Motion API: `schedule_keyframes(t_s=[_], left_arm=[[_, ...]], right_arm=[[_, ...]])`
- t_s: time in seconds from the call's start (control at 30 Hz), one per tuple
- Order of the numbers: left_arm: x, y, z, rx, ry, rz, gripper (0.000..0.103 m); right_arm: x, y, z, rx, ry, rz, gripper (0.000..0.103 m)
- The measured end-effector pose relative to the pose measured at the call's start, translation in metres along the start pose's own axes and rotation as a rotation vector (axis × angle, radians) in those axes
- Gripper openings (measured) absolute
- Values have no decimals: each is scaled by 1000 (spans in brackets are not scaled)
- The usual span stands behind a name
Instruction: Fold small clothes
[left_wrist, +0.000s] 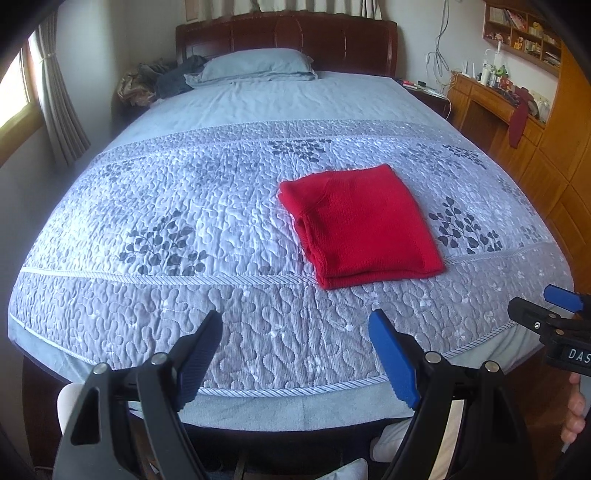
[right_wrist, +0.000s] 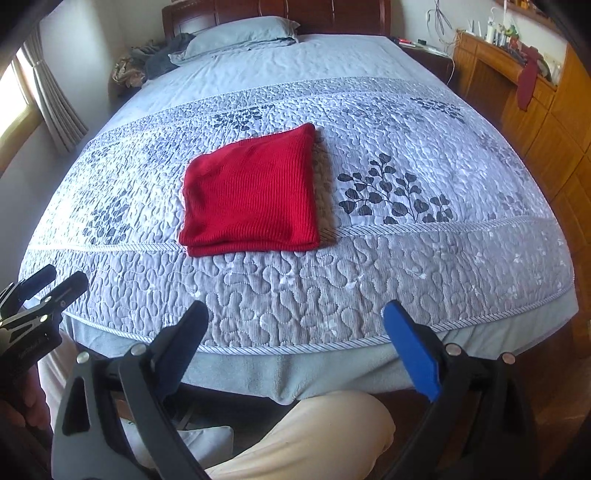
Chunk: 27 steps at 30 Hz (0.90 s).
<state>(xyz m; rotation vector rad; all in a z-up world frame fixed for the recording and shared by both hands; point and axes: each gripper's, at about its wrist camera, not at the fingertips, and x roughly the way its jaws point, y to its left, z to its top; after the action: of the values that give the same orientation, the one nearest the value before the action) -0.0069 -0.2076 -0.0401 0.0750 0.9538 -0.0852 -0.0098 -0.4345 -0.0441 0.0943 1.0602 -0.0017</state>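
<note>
A red knitted garment (left_wrist: 360, 225) (right_wrist: 251, 195) lies folded into a neat rectangle on the quilted grey bedspread (left_wrist: 184, 229) (right_wrist: 369, 266), near the foot of the bed. My left gripper (left_wrist: 295, 354) hangs open above the bed's near edge, well short of the garment, with nothing between its blue pads. My right gripper (right_wrist: 295, 343) is open too, held back over the foot edge and empty. The right gripper's tip (left_wrist: 554, 314) shows at the right border of the left wrist view, and the left gripper's tip (right_wrist: 48, 288) at the left border of the right wrist view.
A grey pillow (left_wrist: 255, 64) and a heap of dark clothes (left_wrist: 162, 81) lie at the head by the wooden headboard (left_wrist: 288, 37). Wooden cabinets (left_wrist: 535, 155) with a dark red cloth (left_wrist: 519, 118) line the right side. The person's pale trouser leg (right_wrist: 303, 435) is below the bed edge.
</note>
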Motion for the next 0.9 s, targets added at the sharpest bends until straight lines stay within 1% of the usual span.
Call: schedule_keyframes(t_s=[0.9], left_arm=[[11,-1,-2,12,21,24,82]], right_arm=[[10,0,1,-3,16,19,95]])
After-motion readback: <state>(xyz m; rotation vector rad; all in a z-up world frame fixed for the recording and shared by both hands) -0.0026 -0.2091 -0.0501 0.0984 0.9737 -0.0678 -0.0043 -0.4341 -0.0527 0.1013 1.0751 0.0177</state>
